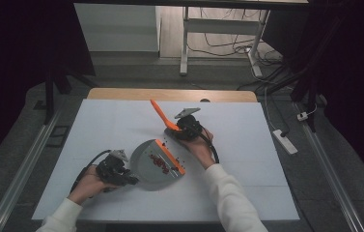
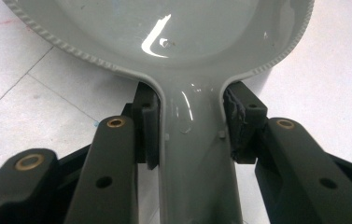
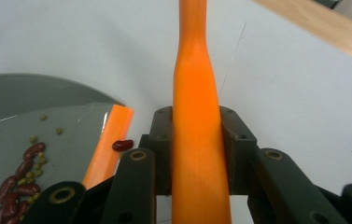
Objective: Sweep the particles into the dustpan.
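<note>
A grey dustpan (image 1: 147, 166) with an orange front lip (image 1: 171, 156) lies on the white table (image 1: 121, 121). Dark red beans (image 1: 159, 162) and small green grains sit inside near the lip. My left gripper (image 1: 118, 172) is shut on the pan's grey handle (image 2: 191, 154), one pad on each side. My right gripper (image 1: 185, 127) is shut on a long orange handle (image 1: 159, 112) that points away over the table. The right gripper view shows this orange handle (image 3: 196, 93) between the jaws, the dustpan (image 3: 10, 130) at left, and one bean (image 3: 123, 145) on the orange lip (image 3: 106, 144). The tool's lower end is hidden.
A few loose beans (image 1: 164, 141) lie on the table between the pan's lip and my right gripper. The table's wooden far edge (image 1: 170, 94) runs behind. A power strip (image 1: 285, 141) lies on the floor at right.
</note>
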Tool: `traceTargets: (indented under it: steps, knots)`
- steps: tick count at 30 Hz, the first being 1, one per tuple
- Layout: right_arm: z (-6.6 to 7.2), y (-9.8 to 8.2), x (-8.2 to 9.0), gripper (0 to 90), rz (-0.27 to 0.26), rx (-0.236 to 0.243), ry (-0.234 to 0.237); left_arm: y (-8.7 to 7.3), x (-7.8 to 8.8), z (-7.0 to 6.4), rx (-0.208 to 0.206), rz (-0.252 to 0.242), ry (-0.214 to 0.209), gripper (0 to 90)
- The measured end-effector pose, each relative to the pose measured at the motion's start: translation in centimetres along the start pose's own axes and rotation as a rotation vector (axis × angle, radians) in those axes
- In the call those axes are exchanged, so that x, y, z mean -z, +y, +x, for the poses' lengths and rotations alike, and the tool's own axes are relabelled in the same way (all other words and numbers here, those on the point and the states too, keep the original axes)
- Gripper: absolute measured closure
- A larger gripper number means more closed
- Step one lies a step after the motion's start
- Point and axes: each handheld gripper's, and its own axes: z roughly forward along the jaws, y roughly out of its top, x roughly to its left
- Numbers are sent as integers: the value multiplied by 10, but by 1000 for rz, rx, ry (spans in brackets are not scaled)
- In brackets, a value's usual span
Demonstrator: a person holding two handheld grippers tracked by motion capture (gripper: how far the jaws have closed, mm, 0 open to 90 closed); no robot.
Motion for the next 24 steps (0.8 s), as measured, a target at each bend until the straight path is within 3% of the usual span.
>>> traceTargets:
  steps: [2,5,8,11,15,18,21,24]
  knots:
    - [4,0,0,702,3,-3,15,0,0,0,0,-1,-1,618]
    - [12,-1,3,702,19,35,35,0,0,0,0,-1,-1,618]
    - [20,-4,7,702,24,27,98,0,0,0,0,-1,1,618]
    - [32,-8,13,702,21,45,122,0,0,0,1,1,1,618]
    - [45,-12,27,704,-8,5,245,0,0,0,0,1,2,618]
    - [51,-9,42,704,-46,53,215,0,0,0,-1,1,3,618]
    - [42,-10,58,703,-114,20,164,0,0,-1,-1,2,5,618]
    - [30,-15,66,703,-112,-13,102,0,0,0,1,2,4,618]
